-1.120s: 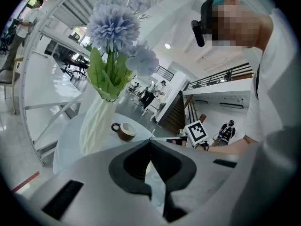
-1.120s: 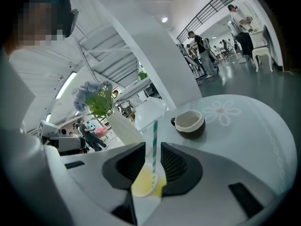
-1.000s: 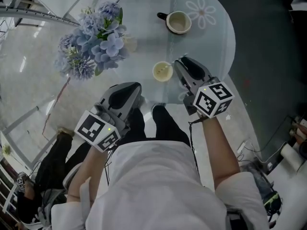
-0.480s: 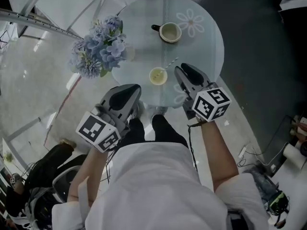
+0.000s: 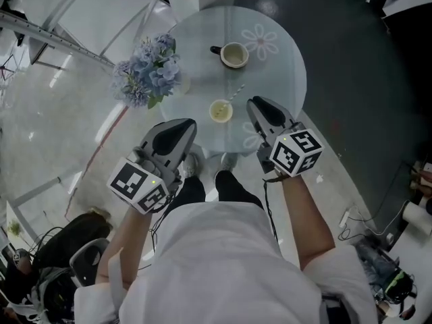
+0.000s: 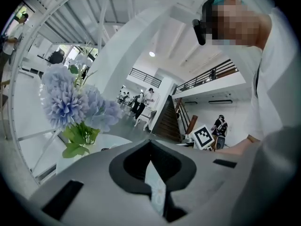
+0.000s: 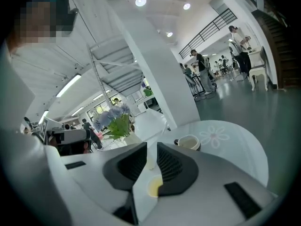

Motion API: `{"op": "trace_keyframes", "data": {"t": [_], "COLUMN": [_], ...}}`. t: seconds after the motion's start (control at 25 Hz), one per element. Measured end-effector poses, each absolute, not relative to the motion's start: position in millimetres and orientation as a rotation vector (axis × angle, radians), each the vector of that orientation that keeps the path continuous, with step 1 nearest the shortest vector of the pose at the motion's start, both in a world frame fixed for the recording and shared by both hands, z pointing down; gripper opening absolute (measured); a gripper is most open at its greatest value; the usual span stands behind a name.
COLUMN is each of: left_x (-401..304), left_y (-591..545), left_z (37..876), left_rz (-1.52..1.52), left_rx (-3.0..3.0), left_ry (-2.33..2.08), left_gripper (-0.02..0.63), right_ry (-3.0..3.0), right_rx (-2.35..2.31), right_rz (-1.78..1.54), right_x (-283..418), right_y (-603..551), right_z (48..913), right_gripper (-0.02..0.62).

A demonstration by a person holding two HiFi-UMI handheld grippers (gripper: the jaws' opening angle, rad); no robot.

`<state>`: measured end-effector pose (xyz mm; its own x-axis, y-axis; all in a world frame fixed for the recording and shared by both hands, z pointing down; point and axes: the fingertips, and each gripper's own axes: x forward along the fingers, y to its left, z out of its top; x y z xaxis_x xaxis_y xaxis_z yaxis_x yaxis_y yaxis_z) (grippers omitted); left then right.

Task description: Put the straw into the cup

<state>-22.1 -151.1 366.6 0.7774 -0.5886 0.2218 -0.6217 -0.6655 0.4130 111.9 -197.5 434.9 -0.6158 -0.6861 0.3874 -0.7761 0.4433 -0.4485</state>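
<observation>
On the table [image 5: 283, 93] sit one mug [image 5: 234, 55], one cup [image 5: 221, 111], one straw [image 5: 235, 92], one bouquet [image 5: 150, 69].

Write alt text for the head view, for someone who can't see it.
A cup with a straw in it stands on a round glass table, between a mug and the person's two tools. Blue flowers stand at the table's left edge; the left tool is shut and empty, the right tool empty with its jaws closing.

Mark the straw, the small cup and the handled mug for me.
straw [image 5: 235, 93], head view, middle of its shaft.
small cup [image 5: 211, 113], head view, its left rim.
handled mug [image 5: 234, 67], head view, its near wall.
</observation>
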Motion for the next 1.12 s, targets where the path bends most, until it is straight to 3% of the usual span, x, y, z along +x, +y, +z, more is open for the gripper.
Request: {"op": "trace_keyframes", "data": {"t": [1.12], "left_x": [-44.0], "left_y": [-108.3], "left_z": [309.6], "left_rz": [0.025], "left_rx": [2.597], "left_ry": [-0.896], "left_gripper": [0.021], "right_ry": [-2.608], "right_rx": [1.389], "right_rz": [0.747], "right_x": [92.8], "right_y": [-134.4], "right_z": [360.6], "right_gripper": [0.037]}}
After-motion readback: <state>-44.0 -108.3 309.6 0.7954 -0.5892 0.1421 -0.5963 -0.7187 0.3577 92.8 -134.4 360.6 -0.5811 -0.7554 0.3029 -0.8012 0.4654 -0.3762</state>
